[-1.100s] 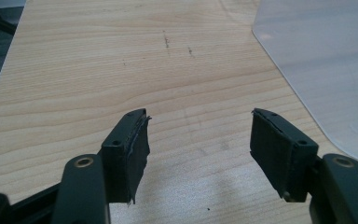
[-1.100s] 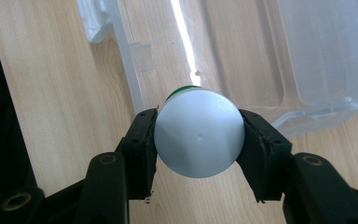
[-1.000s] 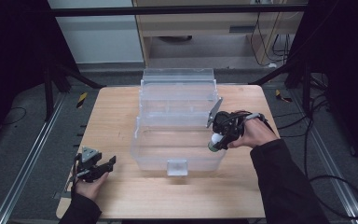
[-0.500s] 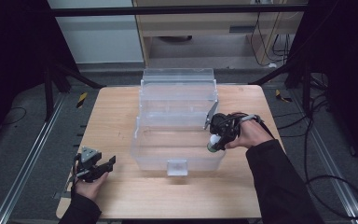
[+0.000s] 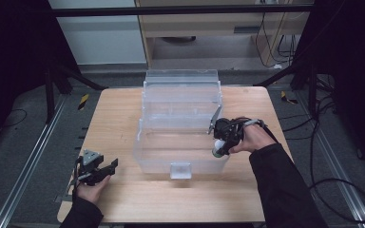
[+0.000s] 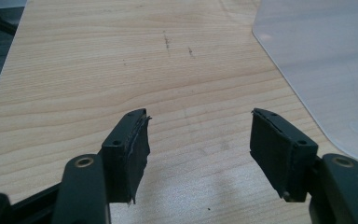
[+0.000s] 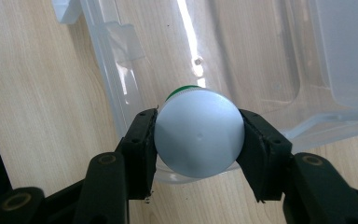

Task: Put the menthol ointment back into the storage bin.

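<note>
Since a second ago the right claw [image 5: 220, 142] has slid slightly toward 9 o'clock, bringing its load over the near right corner of the clear plastic bin [image 5: 180, 137]. Its jaws are clamped on a round can [image 7: 198, 132], silver end facing the camera, a green rim peeking behind. The left claw [image 6: 200, 140] rests wide apart and empty at 7 o'clock on the table [image 5: 119, 118]. To do this step well, I'd carry the can fully past the bin wall, lower it close to the floor, then release gently so it doesn't roll.
</note>
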{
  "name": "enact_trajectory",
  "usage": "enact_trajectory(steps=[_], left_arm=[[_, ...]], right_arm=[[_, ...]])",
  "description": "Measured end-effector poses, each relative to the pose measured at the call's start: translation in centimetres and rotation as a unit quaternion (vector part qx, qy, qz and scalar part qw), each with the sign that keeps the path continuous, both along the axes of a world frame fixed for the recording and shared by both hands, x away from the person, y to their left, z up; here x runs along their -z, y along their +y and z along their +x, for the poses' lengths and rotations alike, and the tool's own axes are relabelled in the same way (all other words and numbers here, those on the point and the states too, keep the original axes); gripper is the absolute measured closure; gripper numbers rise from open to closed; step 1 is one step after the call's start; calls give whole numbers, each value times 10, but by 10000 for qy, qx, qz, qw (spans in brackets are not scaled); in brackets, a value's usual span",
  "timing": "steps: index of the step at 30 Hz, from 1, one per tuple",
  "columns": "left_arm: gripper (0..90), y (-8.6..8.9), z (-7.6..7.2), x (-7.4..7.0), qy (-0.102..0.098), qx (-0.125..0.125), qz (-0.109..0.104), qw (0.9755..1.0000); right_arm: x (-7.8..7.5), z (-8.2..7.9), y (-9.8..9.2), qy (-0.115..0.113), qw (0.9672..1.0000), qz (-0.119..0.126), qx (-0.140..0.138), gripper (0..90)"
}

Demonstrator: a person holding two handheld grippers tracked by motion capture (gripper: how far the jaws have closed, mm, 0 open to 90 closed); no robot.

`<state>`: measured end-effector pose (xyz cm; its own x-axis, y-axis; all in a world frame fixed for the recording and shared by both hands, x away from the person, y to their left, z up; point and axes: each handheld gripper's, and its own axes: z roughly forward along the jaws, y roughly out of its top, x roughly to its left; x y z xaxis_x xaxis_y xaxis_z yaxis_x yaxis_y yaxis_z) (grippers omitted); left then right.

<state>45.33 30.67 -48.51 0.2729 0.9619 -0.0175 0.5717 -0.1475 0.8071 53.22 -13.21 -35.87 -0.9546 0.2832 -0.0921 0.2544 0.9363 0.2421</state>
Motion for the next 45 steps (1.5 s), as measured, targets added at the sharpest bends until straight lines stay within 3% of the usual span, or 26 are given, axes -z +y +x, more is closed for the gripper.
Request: enact_trajectory(steps=[45], left_arm=[[368, 0, 0, 0, 16, 6, -3, 10000]], right_arm=[[22, 3, 0, 214, 9995, -225, -1, 501]])
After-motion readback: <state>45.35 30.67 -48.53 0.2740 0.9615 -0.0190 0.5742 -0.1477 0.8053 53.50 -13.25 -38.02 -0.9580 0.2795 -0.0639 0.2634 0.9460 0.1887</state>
